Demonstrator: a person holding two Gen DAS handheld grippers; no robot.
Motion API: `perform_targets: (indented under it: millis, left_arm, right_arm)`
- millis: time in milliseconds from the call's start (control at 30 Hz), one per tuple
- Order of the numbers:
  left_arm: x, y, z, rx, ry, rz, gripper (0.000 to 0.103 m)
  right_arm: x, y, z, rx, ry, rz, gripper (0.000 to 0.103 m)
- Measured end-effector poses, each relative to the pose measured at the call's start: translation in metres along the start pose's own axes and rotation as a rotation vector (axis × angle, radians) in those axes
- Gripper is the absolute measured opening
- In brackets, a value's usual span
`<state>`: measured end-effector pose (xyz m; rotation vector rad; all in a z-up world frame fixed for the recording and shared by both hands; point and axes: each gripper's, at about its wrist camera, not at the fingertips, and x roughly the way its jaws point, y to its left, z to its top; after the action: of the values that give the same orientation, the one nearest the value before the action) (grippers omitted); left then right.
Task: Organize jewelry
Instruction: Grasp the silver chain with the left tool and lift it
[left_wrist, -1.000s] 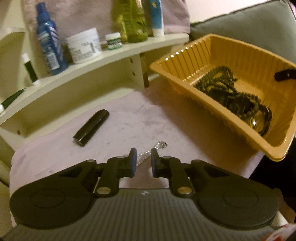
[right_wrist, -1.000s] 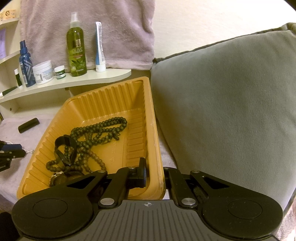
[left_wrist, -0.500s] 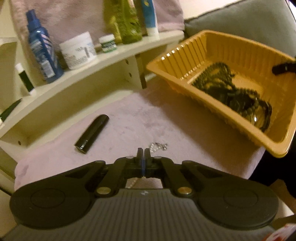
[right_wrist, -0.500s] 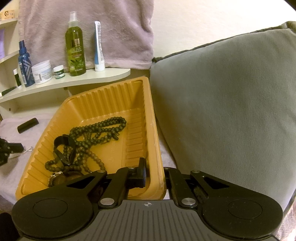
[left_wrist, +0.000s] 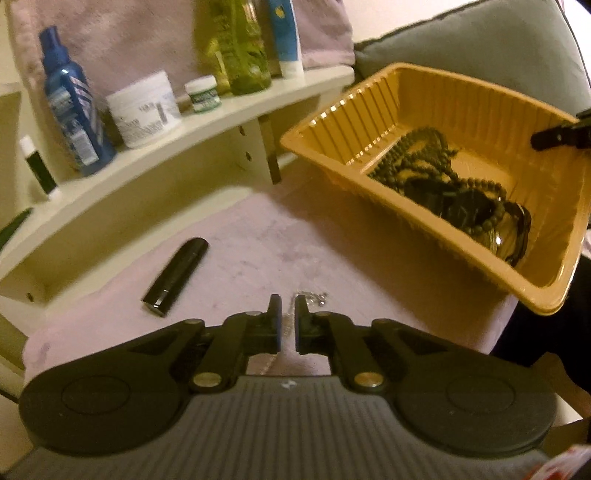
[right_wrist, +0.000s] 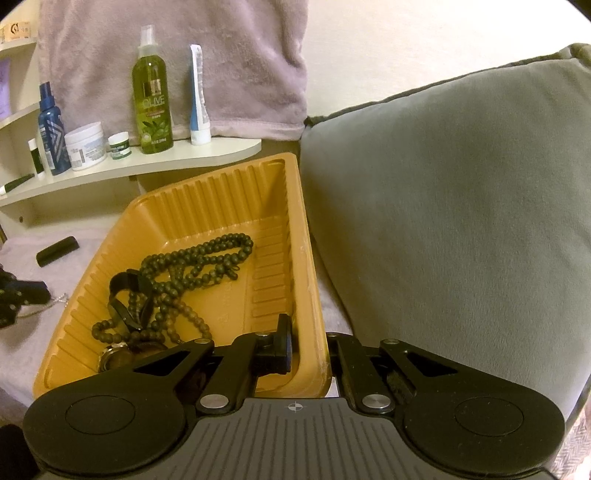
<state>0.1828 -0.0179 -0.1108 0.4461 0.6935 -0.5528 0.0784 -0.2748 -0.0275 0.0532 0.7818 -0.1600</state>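
A thin silver chain (left_wrist: 309, 297) lies on the pale pink cloth (left_wrist: 258, 236), and part of it runs back between the jaws of my left gripper (left_wrist: 288, 314). Those jaws are opening: a narrow gap shows and the pads do not press the chain. The orange ribbed tray (right_wrist: 207, 192) holds a dark bead necklace (right_wrist: 199, 258) and a black watch (right_wrist: 127, 299). My right gripper (right_wrist: 310, 350) is shut on the tray's near wall, one finger inside and one outside. In the right wrist view the left gripper (right_wrist: 22, 291) sits just left of the tray.
A black tube (left_wrist: 176, 271) lies on the cloth to the left. The cream shelf (left_wrist: 184, 147) behind carries bottles, jars and a tube. A grey cushion (right_wrist: 461, 221) stands right against the tray.
The left jaws closed over the chain half a second ago and have now parted a little. The right gripper and the tray have not moved.
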Motion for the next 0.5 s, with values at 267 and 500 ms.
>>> perform_targets:
  millis: [267,500]
  left_arm:
    - [0.018,-0.004,0.001,0.047,0.013,-0.006,0.006]
    - [0.019,-0.003,0.004,0.071,0.026,-0.016,0.001]
  right_arm:
    - [0.003,-0.001,0.0,0.004,0.008,-0.004,0.006]
    - [0.005,-0.002,0.0,0.005,0.011,-0.005,0.006]
